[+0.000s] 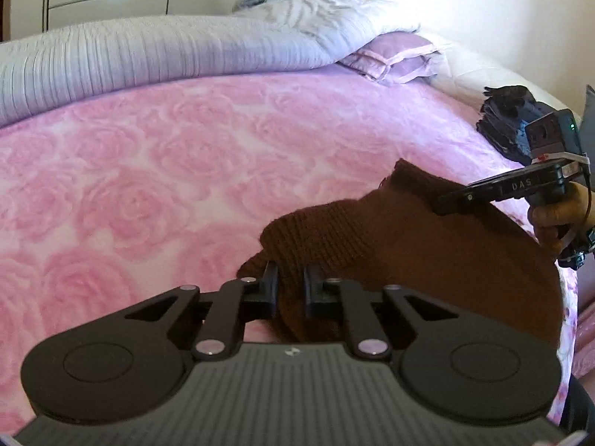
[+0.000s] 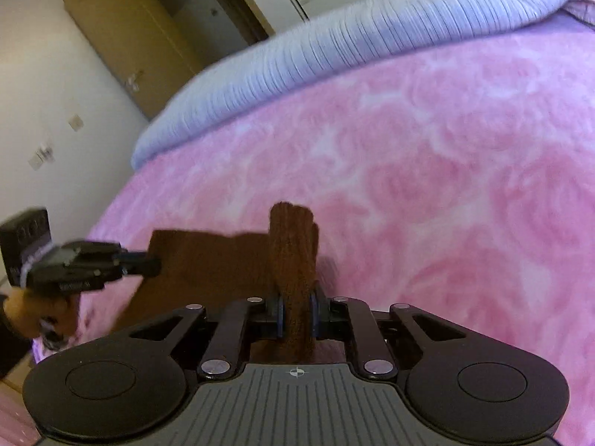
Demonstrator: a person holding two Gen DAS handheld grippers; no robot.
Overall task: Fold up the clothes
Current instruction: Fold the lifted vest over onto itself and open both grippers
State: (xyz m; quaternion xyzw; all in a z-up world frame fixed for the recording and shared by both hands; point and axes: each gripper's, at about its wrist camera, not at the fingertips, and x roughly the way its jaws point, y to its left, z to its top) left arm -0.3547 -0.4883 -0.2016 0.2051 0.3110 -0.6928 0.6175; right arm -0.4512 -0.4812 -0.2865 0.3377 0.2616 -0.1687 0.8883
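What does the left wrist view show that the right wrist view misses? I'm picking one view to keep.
Left wrist view only: a pillow and a dark pile of clothes at the bed's edge. Right wrist view only: a door and wall switches. Both: the brown sweater on the pink blanket, each hand-held gripper shut on it, left and right, and the grey quilt.

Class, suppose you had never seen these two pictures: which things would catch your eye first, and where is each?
First, the brown sweater lying at the near edge of the pink rose bedspread. Each hand-held gripper is shut on a fold of it: the left at its left end, the right pinching an upright ribbed bunch. Behind, a grey ribbed quilt lies rolled along the bed's far side.
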